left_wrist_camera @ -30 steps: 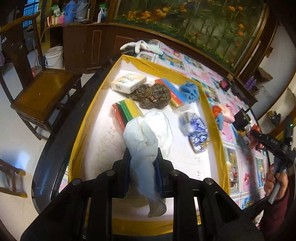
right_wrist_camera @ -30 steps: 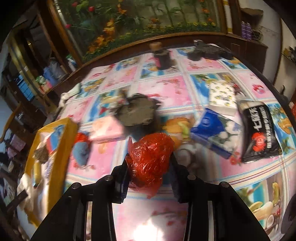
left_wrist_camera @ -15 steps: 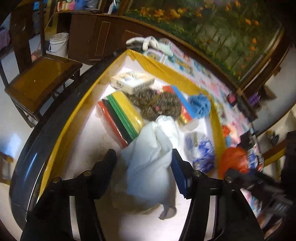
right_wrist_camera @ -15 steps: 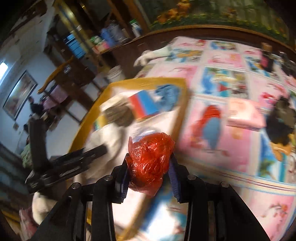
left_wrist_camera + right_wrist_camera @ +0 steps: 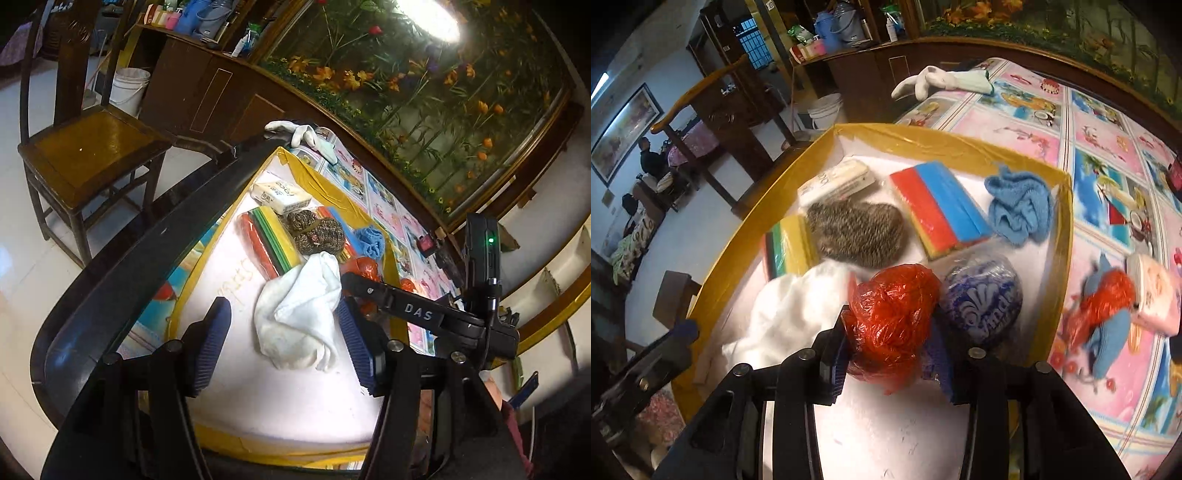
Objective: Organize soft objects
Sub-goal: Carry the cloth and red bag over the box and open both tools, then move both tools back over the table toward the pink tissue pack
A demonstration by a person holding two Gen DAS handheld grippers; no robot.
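White cloth [image 5: 299,314] lies in yellow-rimmed tray [image 5: 325,184] between my left gripper [image 5: 286,343] pads, jaws wide apart, touching nothing. Right gripper [image 5: 892,354] clamps red plastic bag [image 5: 894,317] above tray, beside blue-white bag [image 5: 982,299].

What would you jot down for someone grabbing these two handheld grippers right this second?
Left gripper: open, white cloth lying loose between its fingers in the yellow-edged tray.
Right gripper: shut on red plastic bag, over the tray.
Done: sponges, scourer, blue cloth and tissue pack already in the tray.
Left: release the red bag, then fetch the red-and-blue bundle and pink pack on the tablecloth.
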